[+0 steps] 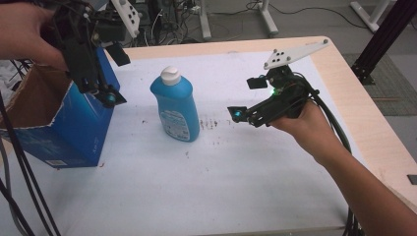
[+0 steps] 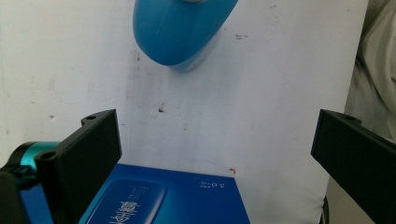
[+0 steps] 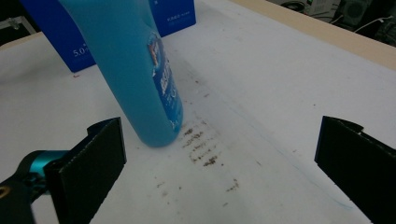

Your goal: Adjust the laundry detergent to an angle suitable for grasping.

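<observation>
White sheeting (image 1: 236,182) covers most of a pale wooden table (image 1: 344,73), with cables and stand legs on the grey floor beyond it. Near the middle of the sheet a blue bottle (image 1: 175,105) with a white cap (image 1: 170,75) stands upright, its label facing the near side. Left of it, apart from it, sits an open blue cardboard box (image 1: 74,128) at the table's left edge. The left gripper (image 1: 105,93) hangs over the box's right wall, pointing down, its jaws spread wide with nothing between them; in the left gripper view the box top lies just below them and the bottle farther on. The right gripper (image 1: 241,114) is held low to the right of the bottle, aimed at it, near but not touching, jaws wide apart and empty. Small brown specks (image 3: 205,149) mark the sheet beside the bottle's base.
</observation>
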{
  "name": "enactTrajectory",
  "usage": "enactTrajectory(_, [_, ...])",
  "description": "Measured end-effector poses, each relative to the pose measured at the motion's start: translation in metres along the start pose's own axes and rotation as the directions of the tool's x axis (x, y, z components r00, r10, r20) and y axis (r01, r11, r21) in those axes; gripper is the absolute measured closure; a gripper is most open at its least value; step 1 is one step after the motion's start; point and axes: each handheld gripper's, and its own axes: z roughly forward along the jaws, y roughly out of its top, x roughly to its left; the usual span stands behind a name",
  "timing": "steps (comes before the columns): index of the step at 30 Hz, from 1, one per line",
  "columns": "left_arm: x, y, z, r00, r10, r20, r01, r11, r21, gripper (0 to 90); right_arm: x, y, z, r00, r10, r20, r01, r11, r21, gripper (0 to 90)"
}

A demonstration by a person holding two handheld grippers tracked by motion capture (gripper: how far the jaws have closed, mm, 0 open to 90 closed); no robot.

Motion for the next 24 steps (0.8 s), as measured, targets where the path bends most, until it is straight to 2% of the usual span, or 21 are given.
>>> enactTrajectory(13, [-0.001, -0.001, 0.002, 1.0000, 0.001, 0.000, -0.001, 1.0000, 0.005, 1.7, 0.029, 0.011, 0.021, 0.9996, -0.019, -0.023, 0.019, 1.000, -0.014, 1.0])
enactTrajectory(24, [-0.002, -0.003, 0.004, 1.0000, -0.001, 0.005, 0.001, 0.9999, 0.011, 1.7, 0.040, 0.016, 0.042, 0.9983, -0.026, -0.052, 0.025, 1.000, -0.010, 1.0])
